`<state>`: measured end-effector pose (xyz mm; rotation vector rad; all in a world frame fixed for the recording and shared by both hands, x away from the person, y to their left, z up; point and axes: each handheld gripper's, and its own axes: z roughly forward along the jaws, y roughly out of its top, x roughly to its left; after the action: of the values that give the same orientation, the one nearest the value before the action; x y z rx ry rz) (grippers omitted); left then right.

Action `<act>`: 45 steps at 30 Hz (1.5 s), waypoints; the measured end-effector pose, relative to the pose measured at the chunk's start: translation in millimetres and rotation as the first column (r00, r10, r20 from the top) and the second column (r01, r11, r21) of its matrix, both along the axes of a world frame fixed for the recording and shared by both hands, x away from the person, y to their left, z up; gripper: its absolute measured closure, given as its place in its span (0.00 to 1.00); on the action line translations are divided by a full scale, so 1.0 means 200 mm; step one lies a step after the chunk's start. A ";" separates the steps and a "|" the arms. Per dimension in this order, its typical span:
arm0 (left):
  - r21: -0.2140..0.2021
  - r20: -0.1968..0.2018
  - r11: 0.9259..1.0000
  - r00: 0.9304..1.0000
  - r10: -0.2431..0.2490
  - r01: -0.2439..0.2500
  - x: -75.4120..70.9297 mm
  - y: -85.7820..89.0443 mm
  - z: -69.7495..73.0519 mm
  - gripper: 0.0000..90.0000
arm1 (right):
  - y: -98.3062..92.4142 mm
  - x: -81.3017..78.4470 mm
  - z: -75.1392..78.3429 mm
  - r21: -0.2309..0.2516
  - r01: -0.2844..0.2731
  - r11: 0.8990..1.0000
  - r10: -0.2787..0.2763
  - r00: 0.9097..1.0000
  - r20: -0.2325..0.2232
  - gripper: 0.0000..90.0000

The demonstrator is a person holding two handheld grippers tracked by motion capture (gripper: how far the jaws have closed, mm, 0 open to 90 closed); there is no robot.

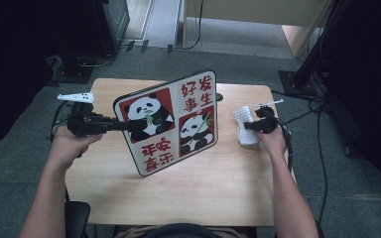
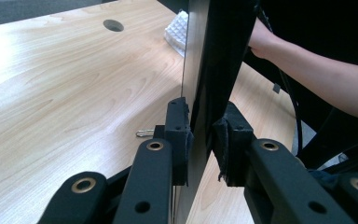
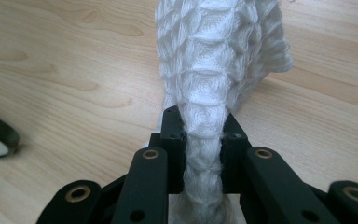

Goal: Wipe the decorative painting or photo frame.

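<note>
Two grips set | left tool [image 1: 124,125] clamped on panda board [image 1: 171,121], tilted above desk [image 1: 218,183] | right tool [image 1: 248,126] clamped on white cloth [image 1: 245,131] | next: bring cloth to board face, wipe.

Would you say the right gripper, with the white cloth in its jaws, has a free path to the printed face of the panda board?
Probably yes. The right gripper, shut on the white cloth, sits just beside the panda board, which the left gripper holds tilted up off the table. Nothing stands in between.
</note>
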<state>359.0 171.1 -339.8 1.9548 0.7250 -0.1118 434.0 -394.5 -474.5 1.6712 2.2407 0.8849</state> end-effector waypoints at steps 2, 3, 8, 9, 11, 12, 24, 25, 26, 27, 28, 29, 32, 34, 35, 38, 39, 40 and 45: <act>0.000 0.000 1.000 1.000 0.000 0.000 0.00 0.00 0.00 0.85 | 0.01 0.01 -0.03 0.017 0.022 1.000 -0.022 1.000 0.000 0.85; 0.000 0.000 1.000 1.000 0.000 0.000 0.00 0.00 0.00 0.85 | 0.01 0.01 -0.03 0.017 0.022 1.000 -0.022 1.000 0.000 0.85; 0.000 -0.002 1.000 1.000 0.001 -0.001 0.00 0.00 0.00 0.85 | 0.01 0.01 -0.07 0.015 0.033 0.999 -0.033 0.999 0.003 0.83; 0.000 -0.002 1.000 1.000 0.001 -0.001 0.00 0.00 -0.01 0.85 | 0.01 0.01 -0.08 0.012 0.027 1.000 -0.027 1.000 0.011 0.83; 0.002 -0.002 1.000 1.000 -0.001 0.001 0.00 0.00 -0.01 0.85 | 0.01 0.01 -0.09 0.004 0.026 1.000 -0.026 1.000 0.016 0.82; 0.002 -0.004 1.000 1.000 -0.001 0.001 0.00 0.00 -0.01 0.85 | 0.01 0.01 -0.10 0.007 0.029 1.000 -0.029 0.999 0.023 0.82; 0.005 -0.010 1.000 1.000 0.003 -0.003 0.00 -0.01 -0.01 0.84 | 0.01 0.01 -0.12 0.005 0.044 0.999 -0.044 0.999 0.027 0.74; 0.008 -0.012 1.000 1.000 0.003 -0.003 0.00 -0.01 -0.01 0.84 | 0.00 0.01 -0.12 0.011 0.047 0.999 -0.048 0.999 0.022 0.72; 0.008 -0.011 1.000 1.000 0.006 -0.006 0.00 -0.01 -0.01 0.83 | 0.00 0.01 -0.11 0.013 0.046 0.999 -0.047 0.999 0.025 0.70; 0.010 -0.010 1.000 1.000 0.008 -0.008 0.00 -0.01 -0.01 0.83 | 0.00 0.01 -0.11 0.015 0.054 0.998 -0.054 0.998 0.018 0.69; 0.015 -0.008 1.000 1.000 0.012 -0.012 0.00 -0.01 -0.01 0.83 | -0.01 0.01 -0.11 0.018 0.058 0.998 -0.059 0.998 0.019 0.67; 0.019 -0.001 1.000 1.000 0.017 -0.017 0.00 -0.01 -0.01 0.82 | -0.01 0.01 -0.10 0.018 0.058 0.998 -0.058 0.998 0.020 0.65; 0.022 0.014 1.000 1.000 0.021 -0.021 -0.01 -0.01 0.00 0.81 | -0.01 0.01 -0.09 0.027 0.071 0.997 -0.072 0.997 0.024 0.54; 0.021 0.013 0.999 1.000 0.029 -0.029 -0.01 -0.01 0.00 0.78 | -0.02 0.01 -0.07 0.035 0.070 0.997 -0.071 0.997 0.035 0.48; 0.026 0.014 0.999 0.999 0.031 -0.032 0.00 -0.01 0.00 0.77 | -0.02 0.01 -0.06 0.039 0.071 0.997 -0.073 0.996 0.045 0.46; 0.026 0.012 0.999 0.999 0.041 -0.041 0.00 0.00 0.00 0.71 | -0.02 0.01 -0.02 0.007 0.090 0.996 -0.091 0.993 0.072 0.40; 0.026 0.013 0.999 0.999 0.034 -0.035 0.00 0.00 0.00 0.71 | -0.02 0.01 -0.02 0.007 0.090 0.996 -0.091 0.993 0.072 0.40; 0.025 0.021 0.999 0.999 0.031 -0.032 0.00 0.00 0.00 0.69 | -0.02 0.01 -0.01 0.014 0.089 0.996 -0.090 0.993 0.076 0.40; 0.031 0.033 0.998 0.998 0.050 -0.051 0.00 0.00 -0.01 0.62 | -0.02 -0.01 0.04 0.045 0.067 0.997 -0.072 0.992 0.103 0.40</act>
<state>358.6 170.8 -341.2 1.9627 0.7590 -0.0385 431.1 -397.6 -465.6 1.6690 2.0967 0.9846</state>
